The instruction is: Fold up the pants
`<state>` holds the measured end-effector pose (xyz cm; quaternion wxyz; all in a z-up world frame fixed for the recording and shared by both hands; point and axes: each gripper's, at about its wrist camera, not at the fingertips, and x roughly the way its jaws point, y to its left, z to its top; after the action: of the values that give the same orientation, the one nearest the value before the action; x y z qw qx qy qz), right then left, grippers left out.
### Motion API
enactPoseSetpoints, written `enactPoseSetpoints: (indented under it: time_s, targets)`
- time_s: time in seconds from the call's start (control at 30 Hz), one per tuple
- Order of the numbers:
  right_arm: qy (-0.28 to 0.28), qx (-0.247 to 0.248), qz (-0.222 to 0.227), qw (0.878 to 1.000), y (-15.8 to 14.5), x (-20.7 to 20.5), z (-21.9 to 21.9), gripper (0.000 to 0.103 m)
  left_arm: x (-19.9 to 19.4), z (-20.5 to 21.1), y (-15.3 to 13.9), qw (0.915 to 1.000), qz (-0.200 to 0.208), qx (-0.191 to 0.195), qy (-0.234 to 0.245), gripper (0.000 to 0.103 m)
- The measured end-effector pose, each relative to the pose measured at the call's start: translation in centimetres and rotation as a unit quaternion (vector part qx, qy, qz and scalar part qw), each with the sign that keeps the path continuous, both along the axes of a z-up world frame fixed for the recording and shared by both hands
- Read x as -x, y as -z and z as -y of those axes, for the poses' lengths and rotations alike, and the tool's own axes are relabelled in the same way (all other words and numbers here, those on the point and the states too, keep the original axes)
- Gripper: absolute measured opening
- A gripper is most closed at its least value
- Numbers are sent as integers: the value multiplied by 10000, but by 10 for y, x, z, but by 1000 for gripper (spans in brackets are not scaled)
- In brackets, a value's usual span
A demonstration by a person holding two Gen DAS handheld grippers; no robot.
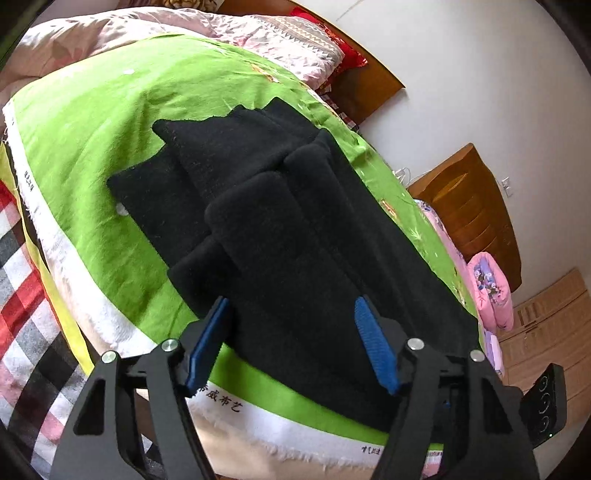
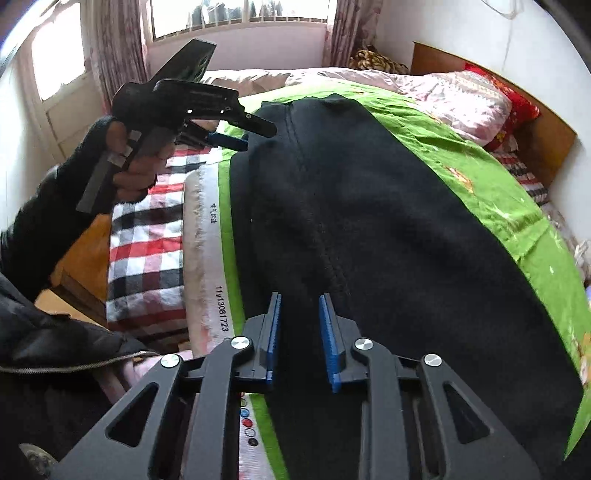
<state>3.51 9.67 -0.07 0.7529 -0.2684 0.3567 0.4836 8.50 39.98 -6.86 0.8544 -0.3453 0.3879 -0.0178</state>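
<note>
Black pants (image 1: 273, 221) lie on a green cloth (image 1: 110, 122) spread over the bed, with their legs folded and overlapping toward the far end. In the left wrist view my left gripper (image 1: 291, 306) is open just above the near edge of the pants, its blue pads (image 1: 207, 343) wide apart and empty. In the right wrist view the pants (image 2: 369, 221) fill the middle. My right gripper (image 2: 299, 302) hovers over them with a narrow gap between its pads, holding nothing. The left gripper (image 2: 236, 136) shows at upper left in a gloved hand, at the far end of the pants.
A red, white and black checked blanket (image 2: 147, 236) lies beside the green cloth (image 2: 480, 177). Pink quilts (image 1: 258, 33) are piled toward the wooden headboard (image 1: 369, 74). A wooden nightstand (image 1: 469, 206) stands by the white wall. A window with curtains (image 2: 236, 18) is behind the bed.
</note>
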Motion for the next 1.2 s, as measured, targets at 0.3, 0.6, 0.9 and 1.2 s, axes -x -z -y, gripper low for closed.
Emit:
enactPoseSetpoints:
  time_s: [0.3, 0.6, 0.9, 1.2]
  targets:
    - [209, -280, 464, 9983, -8, 10, 9, 10, 5, -3, -15, 9988, 412, -135, -208, 5]
    - [112, -558, 304, 9979, -33, 19, 21, 10, 27, 14, -49, 9953, 528, -774, -254, 5]
    - [28, -253, 144, 9996, -4, 23, 7, 10, 19, -1, -9, 9985, 70, -484, -248, 7]
    - [253, -332, -197, 9989, 2, 19, 13, 12, 25, 0, -10, 9952, -169, -797, -544, 39]
